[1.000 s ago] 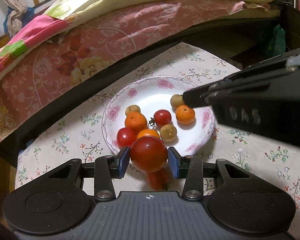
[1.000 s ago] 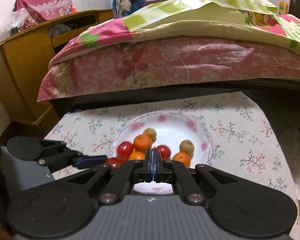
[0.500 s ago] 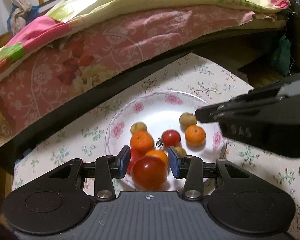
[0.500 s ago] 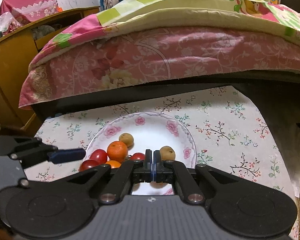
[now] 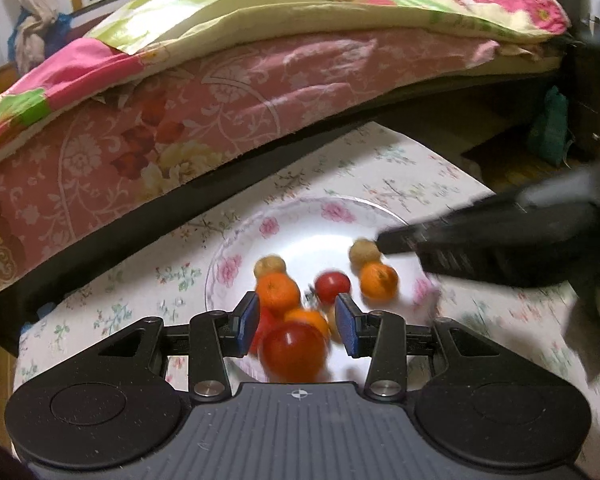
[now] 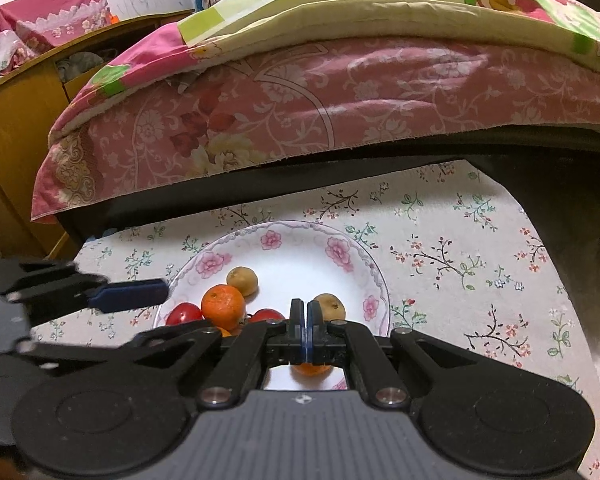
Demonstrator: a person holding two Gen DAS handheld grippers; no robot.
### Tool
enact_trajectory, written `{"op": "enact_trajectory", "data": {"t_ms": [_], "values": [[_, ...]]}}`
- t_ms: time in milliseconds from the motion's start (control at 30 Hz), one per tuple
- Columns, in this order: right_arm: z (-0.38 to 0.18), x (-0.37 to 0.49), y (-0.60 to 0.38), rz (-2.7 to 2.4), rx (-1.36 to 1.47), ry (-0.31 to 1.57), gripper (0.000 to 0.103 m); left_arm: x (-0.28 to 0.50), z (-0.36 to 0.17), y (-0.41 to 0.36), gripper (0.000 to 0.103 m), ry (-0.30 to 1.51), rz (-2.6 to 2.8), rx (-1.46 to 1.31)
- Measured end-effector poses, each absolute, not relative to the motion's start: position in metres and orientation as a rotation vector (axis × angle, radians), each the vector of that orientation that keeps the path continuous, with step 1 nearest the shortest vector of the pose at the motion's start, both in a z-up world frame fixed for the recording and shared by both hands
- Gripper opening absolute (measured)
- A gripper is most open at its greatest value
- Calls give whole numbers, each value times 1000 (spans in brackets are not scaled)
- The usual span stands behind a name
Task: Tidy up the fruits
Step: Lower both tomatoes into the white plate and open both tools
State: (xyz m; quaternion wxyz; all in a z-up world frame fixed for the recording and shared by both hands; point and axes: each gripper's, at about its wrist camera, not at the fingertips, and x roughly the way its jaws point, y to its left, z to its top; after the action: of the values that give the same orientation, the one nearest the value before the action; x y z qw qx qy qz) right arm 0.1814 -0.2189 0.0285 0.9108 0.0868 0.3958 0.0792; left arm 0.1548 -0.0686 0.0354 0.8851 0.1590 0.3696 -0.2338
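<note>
A white plate with pink flowers (image 5: 332, 216) (image 6: 284, 246) holds several tomatoes, oranges and small brown fruits. My left gripper (image 5: 297, 318) is open above the plate's near rim. A large red tomato (image 5: 293, 352), blurred, lies just below and between its blue pads, free of them. My right gripper (image 6: 303, 328) is shut and empty over the plate's near side; it shows as a dark shape in the left wrist view (image 5: 500, 240). An orange (image 6: 223, 306) and a brown fruit (image 6: 242, 281) lie left of it.
The plate stands on a floral tablecloth (image 6: 460, 248). A bed with a pink quilt (image 6: 300, 100) rises right behind the table. A wooden cabinet (image 6: 16, 120) stands at the left.
My left gripper opened and let go of the large red tomato, which dropped onto the plate. Both grippers pulled back and up a little. The right stayed shut.
</note>
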Motion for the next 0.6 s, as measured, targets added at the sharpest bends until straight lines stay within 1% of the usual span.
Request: {"op": "enact_trajectory", "data": {"t_ms": [200,433,533,600], "values": [[31,178,-216,177,177,816,4,124,22,-61,52,830,-500,362],[35,175,-212,191,169,809,4,136,-10,-67,52,895,-480,350],[32,176,-212,190,169,818,4,141,-20,-65,51,911,-470,306],[31,176,-213,189,166,822,4,143,-20,-64,45,912,-467,277]]}}
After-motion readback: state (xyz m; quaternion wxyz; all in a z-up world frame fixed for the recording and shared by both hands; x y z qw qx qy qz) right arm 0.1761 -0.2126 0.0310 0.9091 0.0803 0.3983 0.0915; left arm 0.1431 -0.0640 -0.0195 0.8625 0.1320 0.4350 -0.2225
